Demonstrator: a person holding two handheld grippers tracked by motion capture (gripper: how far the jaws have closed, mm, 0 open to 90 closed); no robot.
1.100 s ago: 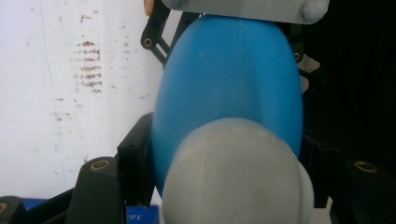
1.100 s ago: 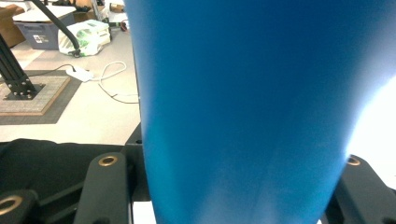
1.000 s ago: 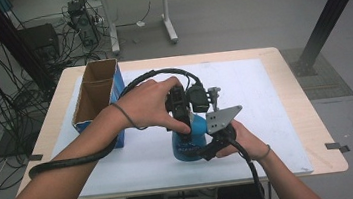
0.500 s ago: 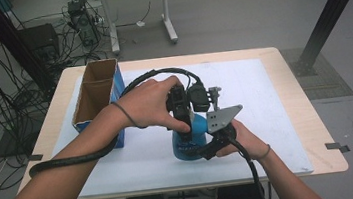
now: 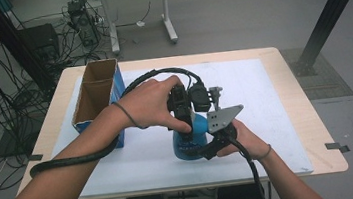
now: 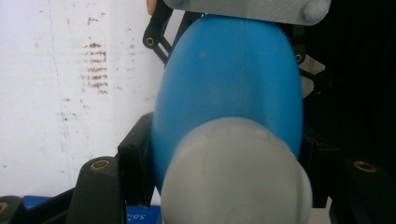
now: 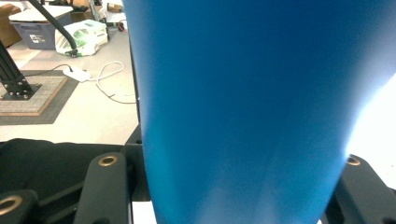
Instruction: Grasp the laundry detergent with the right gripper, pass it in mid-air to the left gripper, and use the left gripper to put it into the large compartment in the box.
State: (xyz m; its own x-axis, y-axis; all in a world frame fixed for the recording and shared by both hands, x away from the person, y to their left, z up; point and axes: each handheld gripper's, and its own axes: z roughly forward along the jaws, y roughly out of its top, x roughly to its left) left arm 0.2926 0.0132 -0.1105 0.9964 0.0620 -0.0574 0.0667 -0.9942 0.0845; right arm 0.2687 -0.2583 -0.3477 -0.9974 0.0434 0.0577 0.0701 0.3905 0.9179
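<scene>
A blue bottle (image 5: 188, 143) with a grey cap (image 6: 233, 172) stands upright on the white sheet (image 5: 253, 85) near the table's front. My left gripper (image 5: 185, 121) comes down from above and is shut on the bottle's top end, its jaws on either side of the cap. From the right, my right gripper (image 5: 204, 149) reaches in level and is shut on the bottle's blue body (image 7: 252, 107). The right gripper's grey plate (image 5: 223, 118) sits just above the bottle. In the left gripper view the bottle (image 6: 229, 79) widens below the cap.
An open cardboard box with blue sides (image 5: 94, 96) stands at the table's left part. The wooden table (image 5: 300, 100) ends close to the person's body. Cables trail from both grippers over the front edge. Cables and stands crowd the floor behind.
</scene>
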